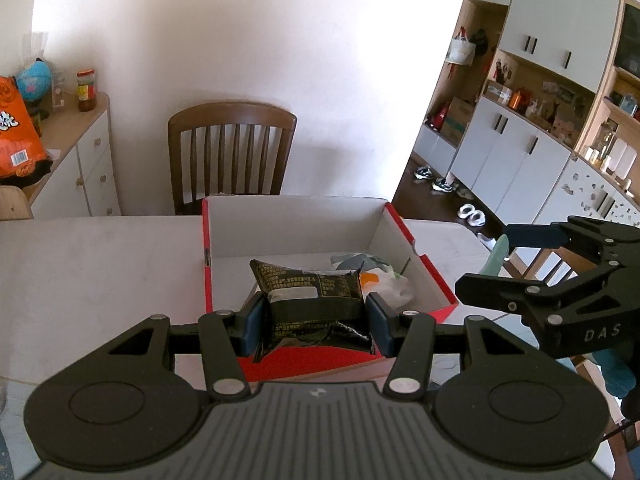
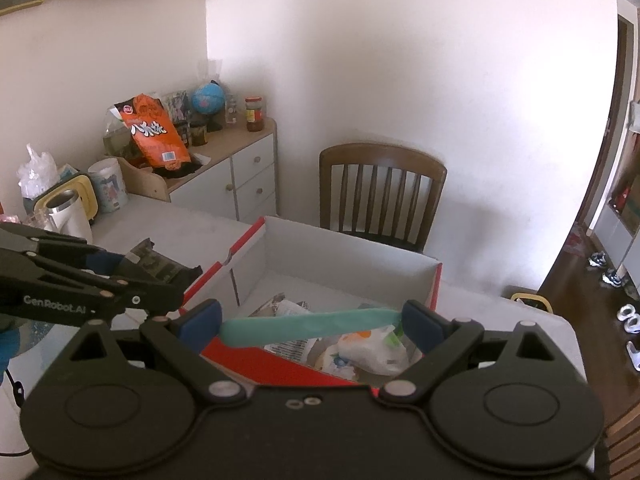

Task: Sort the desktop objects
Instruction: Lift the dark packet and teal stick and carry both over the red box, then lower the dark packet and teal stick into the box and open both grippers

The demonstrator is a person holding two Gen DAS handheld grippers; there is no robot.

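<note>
While left tongs (image 1: 314, 322) clamped dark snack packet (image 1: 312, 296) over red box (image 1: 420, 264), right tongs (image 2: 310, 326) gripped teal strip (image 2: 312, 326) beside them.

Glossy crinkled foil packet (image 1: 316, 300), matt cardboard box (image 1: 292, 220), smooth teal plastic strip (image 2: 312, 326), varnished wooden chair (image 1: 232, 148)

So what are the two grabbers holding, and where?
The left gripper pinches a black snack packet by its two sides. The right gripper holds a flat teal strip, one end at each pad, above the red box.
</note>
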